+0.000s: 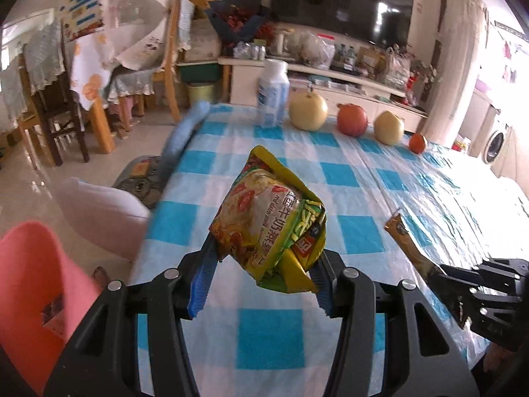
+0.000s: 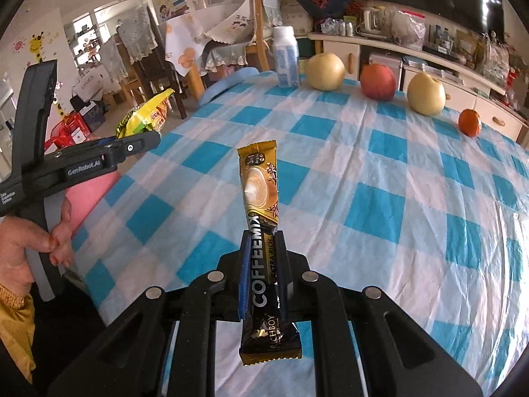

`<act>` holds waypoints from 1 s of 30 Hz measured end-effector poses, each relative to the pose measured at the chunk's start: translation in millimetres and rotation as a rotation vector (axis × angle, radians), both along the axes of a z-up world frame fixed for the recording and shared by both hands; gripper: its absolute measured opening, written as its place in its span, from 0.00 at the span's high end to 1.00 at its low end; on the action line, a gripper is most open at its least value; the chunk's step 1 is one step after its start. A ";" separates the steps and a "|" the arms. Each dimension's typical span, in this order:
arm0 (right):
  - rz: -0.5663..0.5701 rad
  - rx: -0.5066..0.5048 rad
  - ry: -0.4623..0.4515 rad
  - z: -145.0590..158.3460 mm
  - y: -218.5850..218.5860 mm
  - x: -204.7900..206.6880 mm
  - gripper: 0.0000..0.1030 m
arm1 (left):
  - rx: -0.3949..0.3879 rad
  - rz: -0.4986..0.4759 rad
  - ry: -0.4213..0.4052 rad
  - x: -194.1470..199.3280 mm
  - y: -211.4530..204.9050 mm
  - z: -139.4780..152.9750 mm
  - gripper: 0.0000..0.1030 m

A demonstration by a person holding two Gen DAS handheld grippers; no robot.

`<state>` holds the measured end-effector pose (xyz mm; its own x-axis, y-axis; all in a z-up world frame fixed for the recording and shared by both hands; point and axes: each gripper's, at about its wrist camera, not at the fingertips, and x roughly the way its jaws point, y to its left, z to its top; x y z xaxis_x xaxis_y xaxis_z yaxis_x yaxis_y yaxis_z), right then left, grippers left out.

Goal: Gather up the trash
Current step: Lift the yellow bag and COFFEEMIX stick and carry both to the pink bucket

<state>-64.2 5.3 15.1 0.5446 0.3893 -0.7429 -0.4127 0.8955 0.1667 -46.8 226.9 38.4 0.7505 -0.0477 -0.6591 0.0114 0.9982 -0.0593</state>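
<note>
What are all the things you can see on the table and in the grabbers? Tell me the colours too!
Noodle packet: 1, yellow-green, held above table.
Coffee stick: 1, gold-black, held above table.
Bottle: 1, white-blue, table's far edge.
Pears: 2, pale yellow, far row.
Apple: 1, red, between pears.
Orange: 1, row's right end.
Tablecloth: 1, blue-white checks.
Left gripper: black, gripping packet.
Right gripper: black, gripping stick.
Hand: 1, holding left gripper.

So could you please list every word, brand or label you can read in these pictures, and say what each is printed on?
"COFFEEMIX", "EXTRA RICH", "3 in 1": on the coffee sachet held in the right gripper.
"GenRobot.AI": on the left gripper, seen from the right wrist view.
Yellow noodle packet: printed Chinese characters, too warped to read reliably.
White bottle: blue print, too blurred.
</note>
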 end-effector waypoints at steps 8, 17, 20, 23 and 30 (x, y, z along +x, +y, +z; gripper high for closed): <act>0.037 -0.017 -0.033 16.7 29.0 -16.7 0.86 | 0.020 0.077 -0.040 -23.9 33.4 13.0 0.49; 0.087 -0.012 -0.062 35.6 64.8 -25.3 0.86 | 0.035 0.190 -0.081 -42.4 74.8 25.9 0.48; 0.109 -0.010 -0.068 40.6 79.5 -25.9 0.86 | 0.037 0.224 -0.087 -45.1 85.5 28.7 0.48; 0.131 -0.008 -0.077 44.6 95.3 -24.8 0.86 | 0.039 0.264 -0.092 -50.1 100.6 30.8 0.48; 0.193 -0.005 -0.094 53.0 134.9 -22.5 0.86 | 0.036 0.339 -0.107 -58.6 127.3 35.6 0.48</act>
<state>-86.7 140.2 68.2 0.5272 0.4896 -0.6945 -0.5900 0.7991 0.1155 -105.4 354.2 74.1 0.7845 0.2376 -0.5728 -0.3166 0.9477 -0.0405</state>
